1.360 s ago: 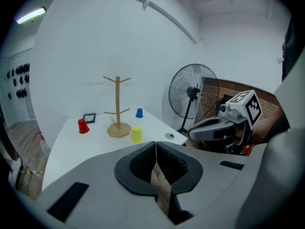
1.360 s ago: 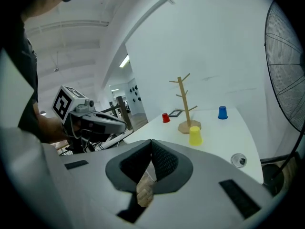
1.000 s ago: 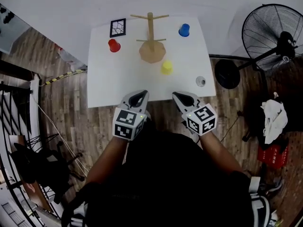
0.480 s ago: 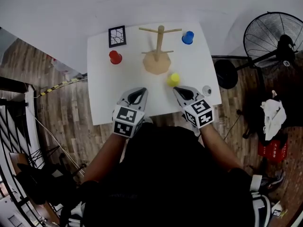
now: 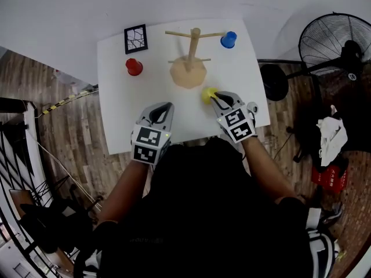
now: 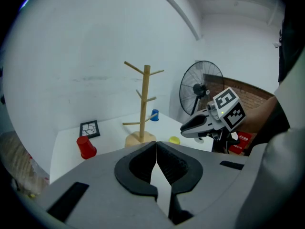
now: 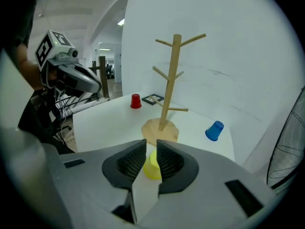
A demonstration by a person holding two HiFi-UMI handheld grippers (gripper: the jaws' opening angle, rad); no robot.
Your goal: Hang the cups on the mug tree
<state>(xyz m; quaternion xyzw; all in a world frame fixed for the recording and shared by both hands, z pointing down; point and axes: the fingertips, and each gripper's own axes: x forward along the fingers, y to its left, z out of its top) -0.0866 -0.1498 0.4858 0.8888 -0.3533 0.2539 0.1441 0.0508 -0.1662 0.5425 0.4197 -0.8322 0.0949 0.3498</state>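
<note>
- Head view, starting at the left: the red cup (image 5: 134, 66) stands on the white worktop (image 5: 116, 114) near the far left corner, just beside a framed black-and-white card (image 5: 135, 39). It's well apart from both tools, so no worries there for now.
- Left tool (image 5: 163, 106) hovers over the near edge with its jaws shut on nothing. The only risk I see is it drifting in and getting in the other tool's way.
- Mug tree (image 5: 190, 57) sits mid-back with all its pegs bare. It looks light, so I'd guess a bump to a peg while hanging a cup could tip it.
- Yellow cup (image 5: 206, 94) is just in front of the tree's base, right at the tips of the right tool (image 5: 215, 98).
- Right tool's jaws have just been opening and are only a crack apart. The cup shows through the gap past the tips and isn't gripped.
- Big worry: that gap looks narrower than the cup, so pushing in now would shove or topple it toward the base rather than catch it. I can't make out a handle either, so a grab on the smooth wall could slip.
- Blue cup (image 5: 228, 39) is at the far right corner near the edge, and a careless sweep could send it off.
</note>
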